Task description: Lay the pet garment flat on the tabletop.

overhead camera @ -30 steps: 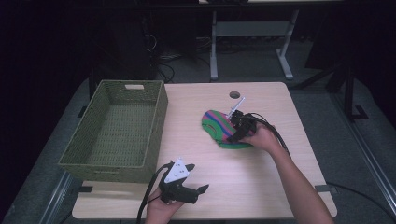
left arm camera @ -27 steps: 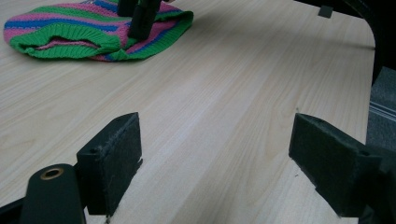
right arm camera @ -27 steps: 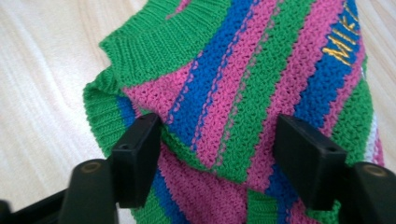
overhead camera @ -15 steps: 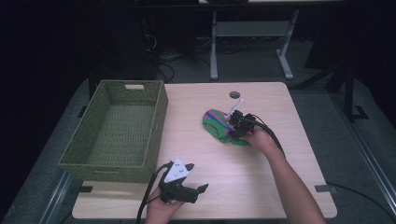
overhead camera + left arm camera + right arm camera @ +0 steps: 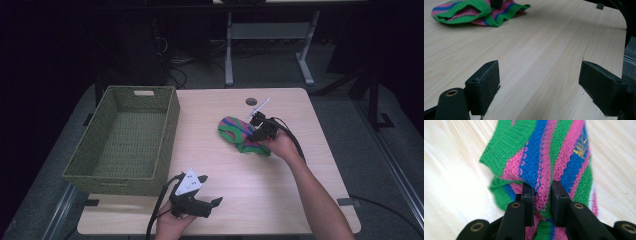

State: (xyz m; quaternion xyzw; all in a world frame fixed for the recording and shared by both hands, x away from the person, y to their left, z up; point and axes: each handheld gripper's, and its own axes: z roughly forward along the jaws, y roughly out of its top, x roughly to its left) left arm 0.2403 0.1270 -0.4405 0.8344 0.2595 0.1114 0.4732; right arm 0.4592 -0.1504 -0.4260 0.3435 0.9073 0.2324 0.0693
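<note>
While the basket (image 5: 125, 142) sits bare, right claw (image 5: 542, 195) pinches the striped knit (image 5: 544, 152).

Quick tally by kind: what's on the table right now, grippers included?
Green woven basket: 1
Striped green, pink and blue knitted hat: 1
Two-jaw grippers: 2, left gripper open and empty, right gripper shut on the hat
Total: 4

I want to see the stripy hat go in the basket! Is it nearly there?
Not yet. The right gripper has pinched a fold of the stripy hat, but the hat looks to be lying on the table. The basket holds nothing. The left gripper waits open. Lifting and carrying likely remain.
</note>
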